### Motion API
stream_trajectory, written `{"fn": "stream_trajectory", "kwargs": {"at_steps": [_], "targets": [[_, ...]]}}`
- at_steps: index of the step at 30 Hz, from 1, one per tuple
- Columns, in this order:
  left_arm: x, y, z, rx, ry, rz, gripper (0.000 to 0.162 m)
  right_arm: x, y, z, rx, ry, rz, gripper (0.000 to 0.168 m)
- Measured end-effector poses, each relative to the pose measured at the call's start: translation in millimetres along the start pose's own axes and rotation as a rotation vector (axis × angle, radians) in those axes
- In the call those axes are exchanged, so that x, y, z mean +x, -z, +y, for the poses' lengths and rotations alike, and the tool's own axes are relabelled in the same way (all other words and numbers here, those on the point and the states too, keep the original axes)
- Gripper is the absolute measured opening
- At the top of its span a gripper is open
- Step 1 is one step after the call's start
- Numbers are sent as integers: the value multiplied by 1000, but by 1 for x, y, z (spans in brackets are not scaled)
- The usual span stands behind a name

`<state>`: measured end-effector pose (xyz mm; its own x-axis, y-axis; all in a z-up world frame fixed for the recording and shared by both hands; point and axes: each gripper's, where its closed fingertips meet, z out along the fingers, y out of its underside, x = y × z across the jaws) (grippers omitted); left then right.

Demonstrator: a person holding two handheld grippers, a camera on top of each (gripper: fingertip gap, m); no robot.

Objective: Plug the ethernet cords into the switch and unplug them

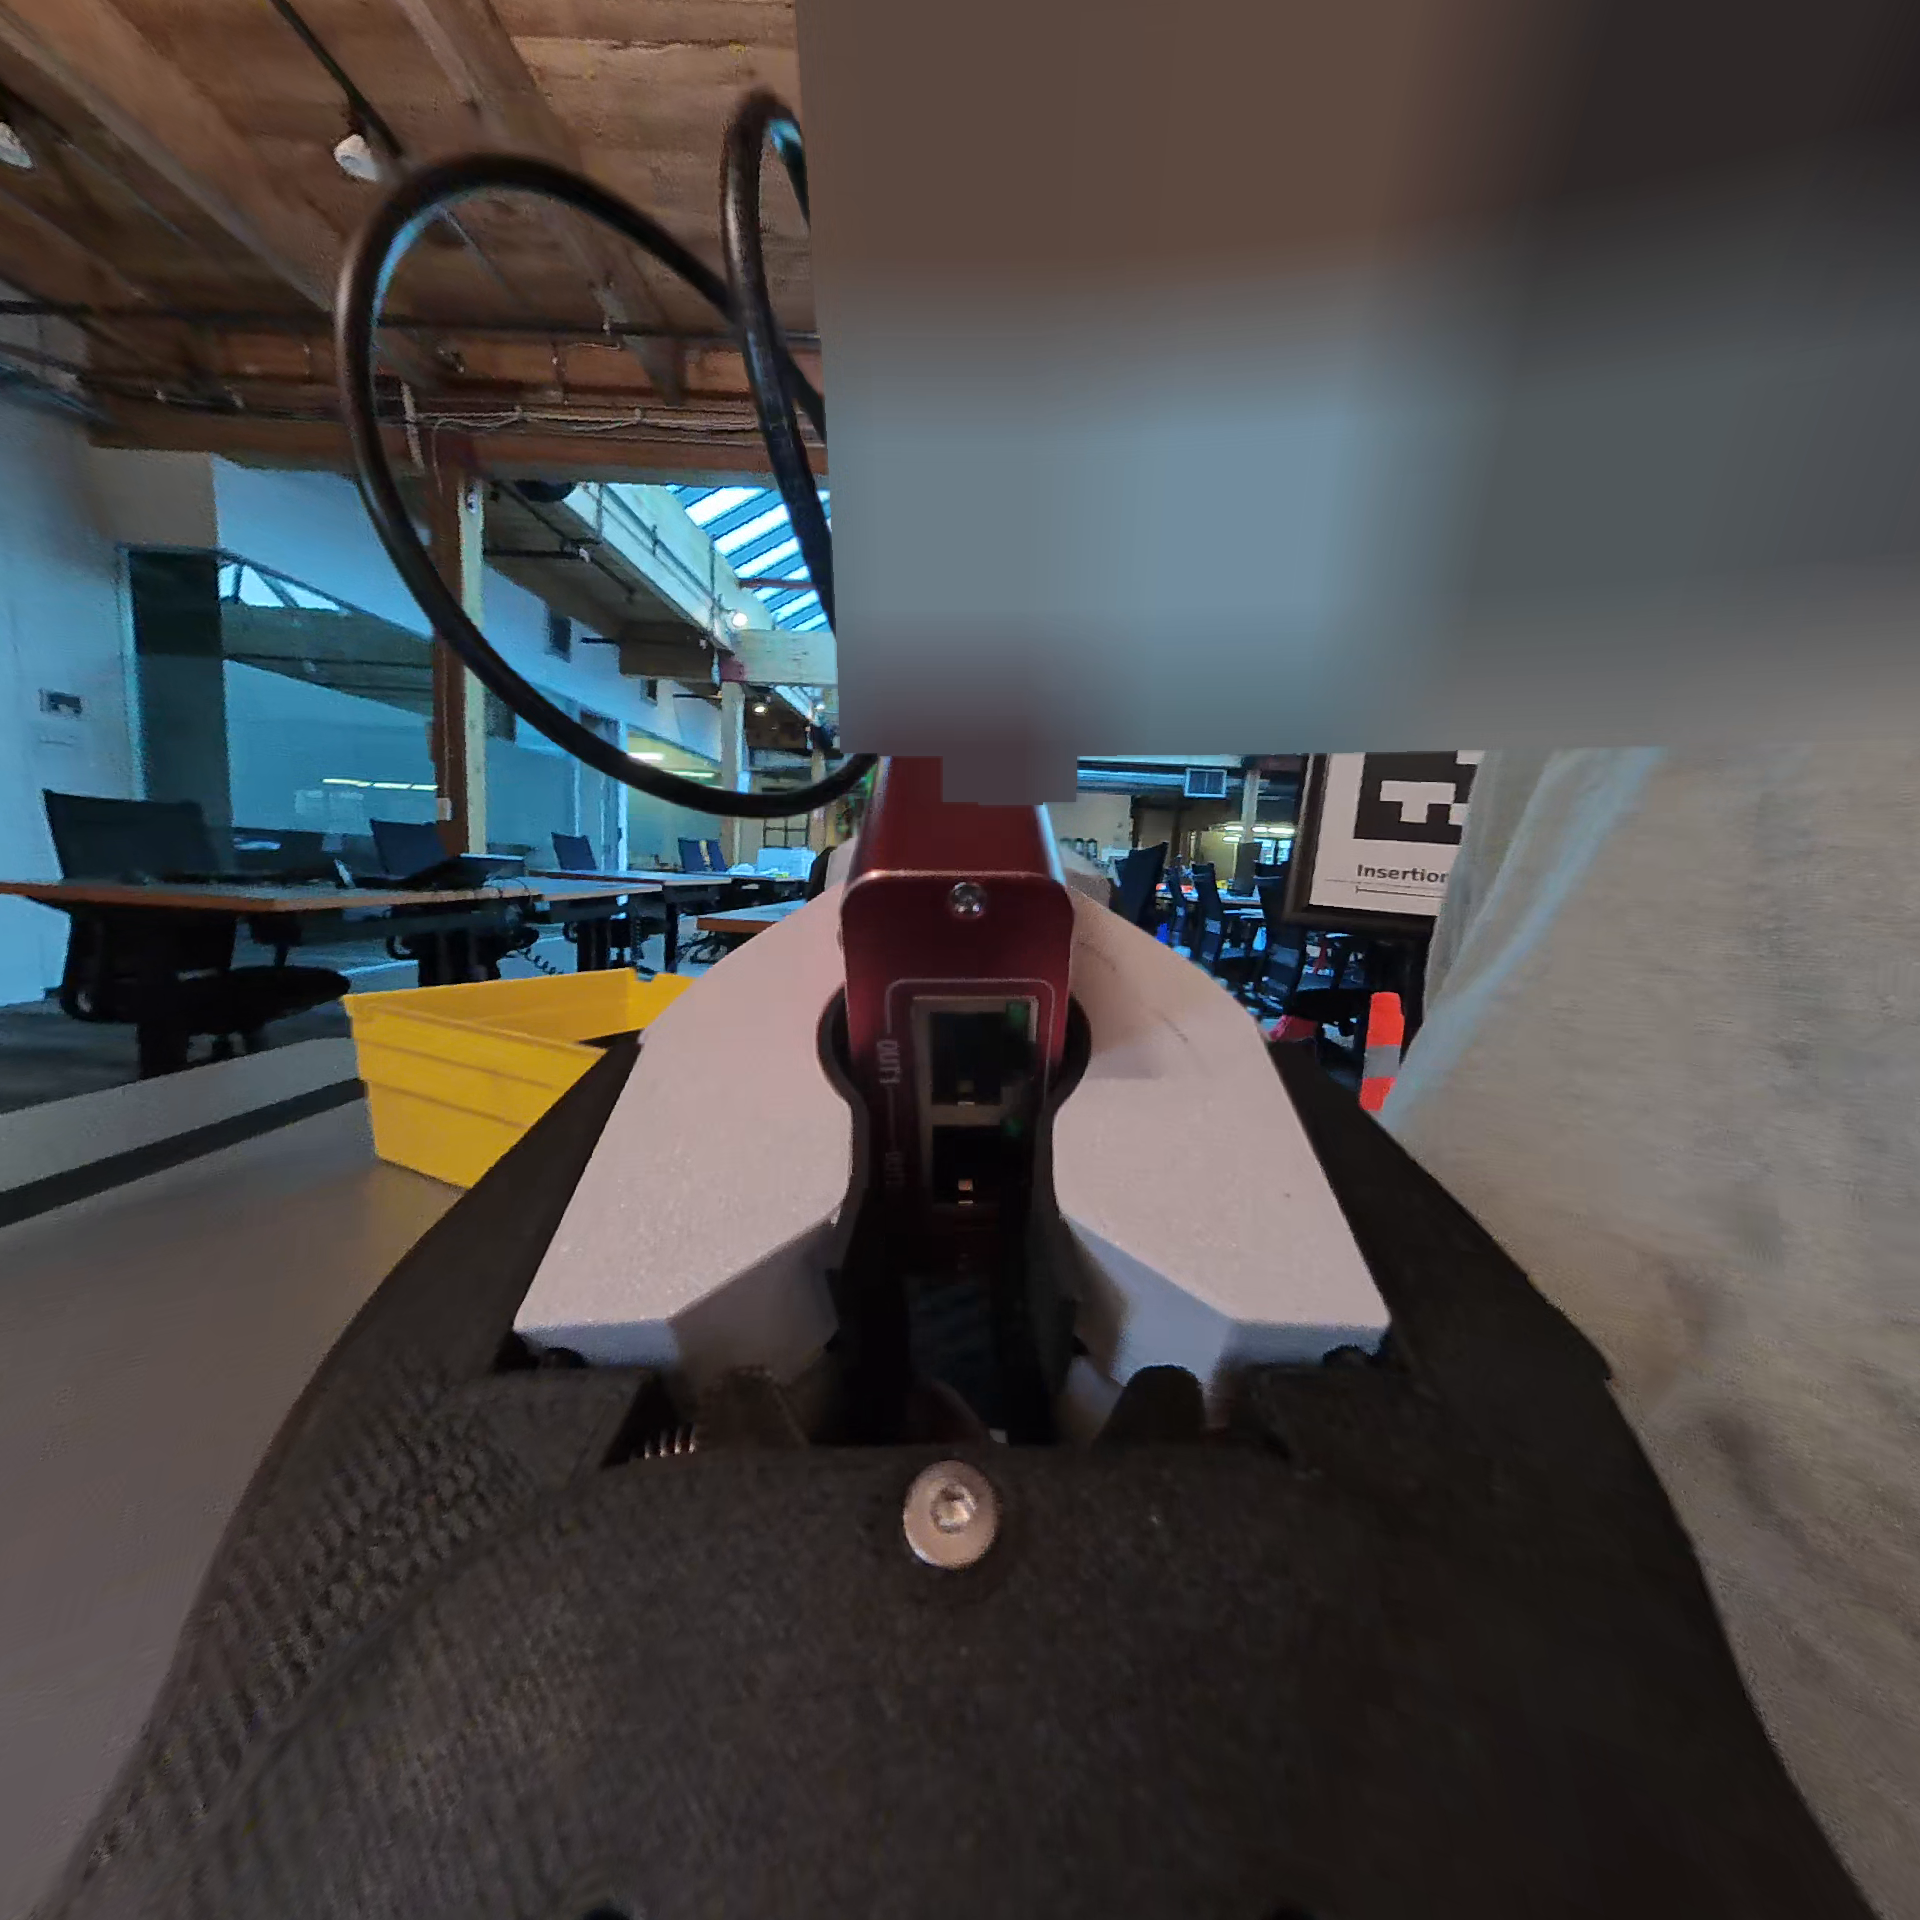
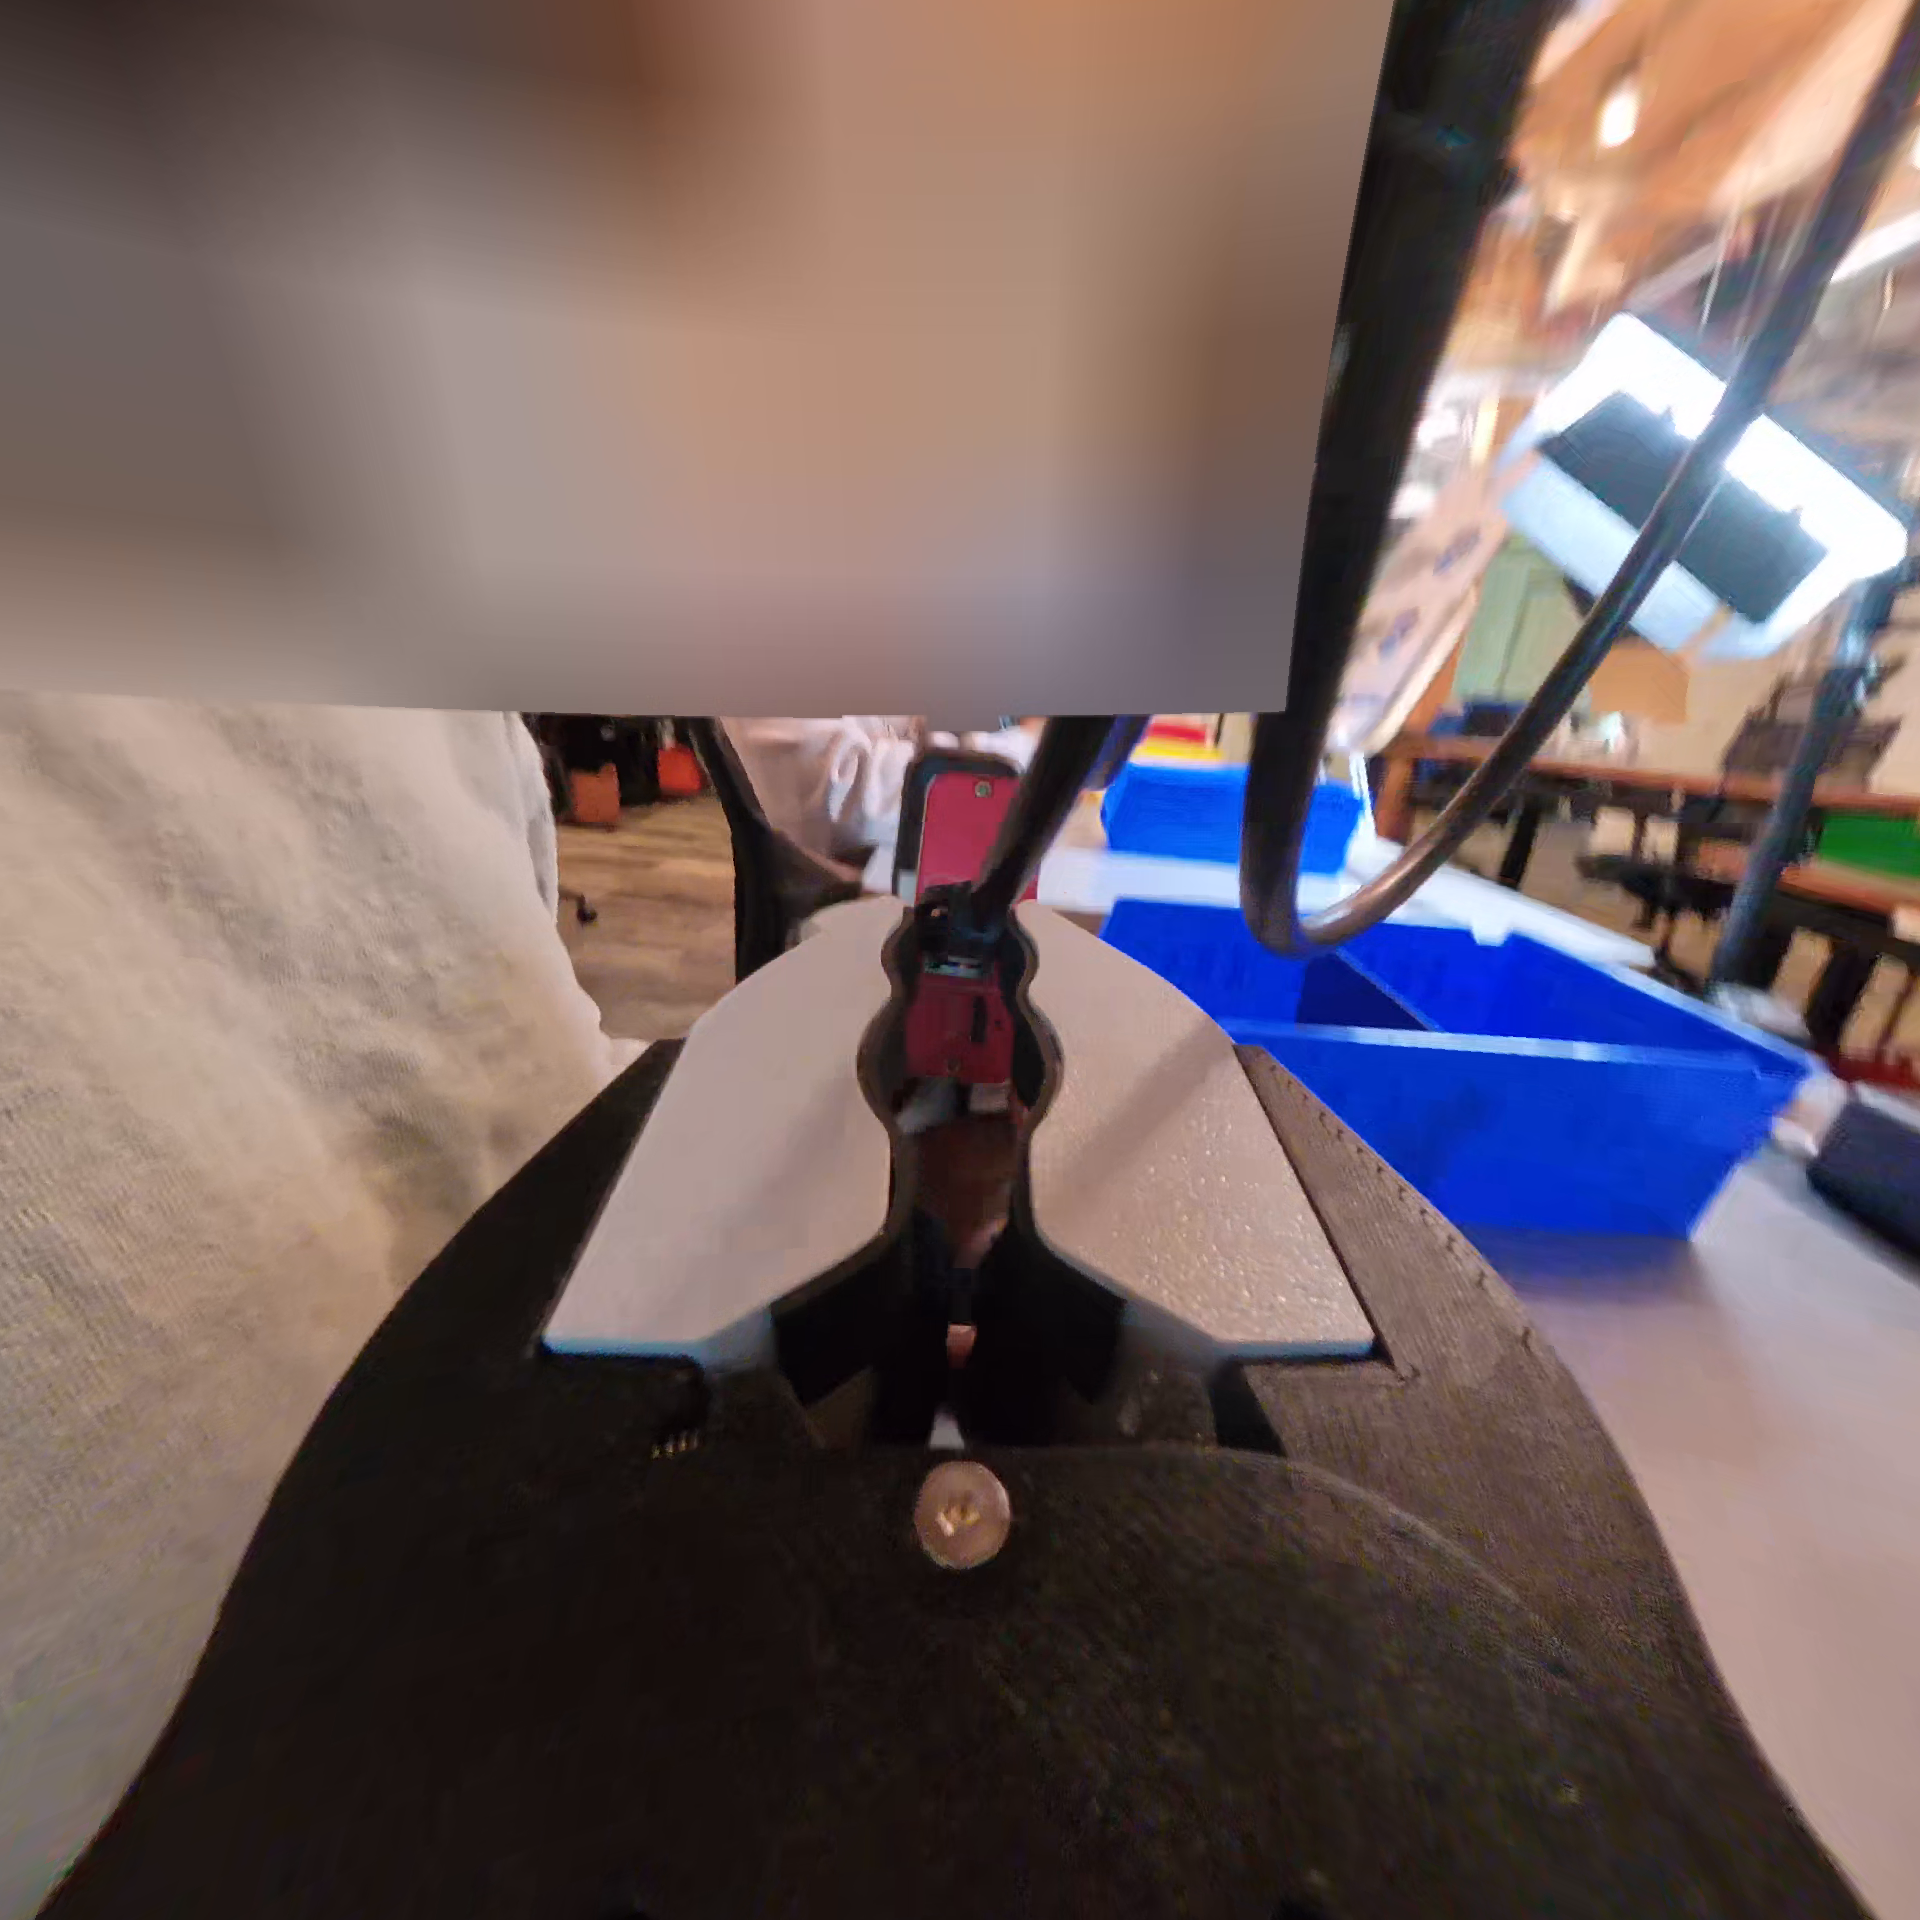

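Left gripper point(image 1: 956, 1049): 2 white fingers point(image 1: 717, 1122) on a black textured body, drawn in close and clamped on the sides of the red switch point(image 1: 956, 997), its port face turned toward the camera. Gripper is raised off the tabletop and angled slightly upward.

Right gripper point(image 2: 961, 997): same build, white fingers point(image 2: 1143, 1143) nearly together, pinching the black ethernet plug point(image 2: 961, 935) near the tips. Gripper is level, pointing ahead.

Person's torso in a light grey garment point(image 2: 260, 1039) sits close beside both grippers.
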<state>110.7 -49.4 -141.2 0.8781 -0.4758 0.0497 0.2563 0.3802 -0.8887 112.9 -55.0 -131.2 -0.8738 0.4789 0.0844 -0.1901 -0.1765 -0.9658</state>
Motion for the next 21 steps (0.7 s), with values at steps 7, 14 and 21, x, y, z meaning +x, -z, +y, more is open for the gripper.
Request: {"fn": "stream_trajectory", "kwargs": {"at_steps": [7,14,21], "targets": [[-5,-1,7,-50,-50,-43,29,10,14,11,-289,7,144,23],[-8,-2,13,-89,-86,-71,29,11,14,10,-242,-114,143,20],[-7,-3,14,-92,-62,-57,29,9,13,17,-296,-91,127,20]]}}
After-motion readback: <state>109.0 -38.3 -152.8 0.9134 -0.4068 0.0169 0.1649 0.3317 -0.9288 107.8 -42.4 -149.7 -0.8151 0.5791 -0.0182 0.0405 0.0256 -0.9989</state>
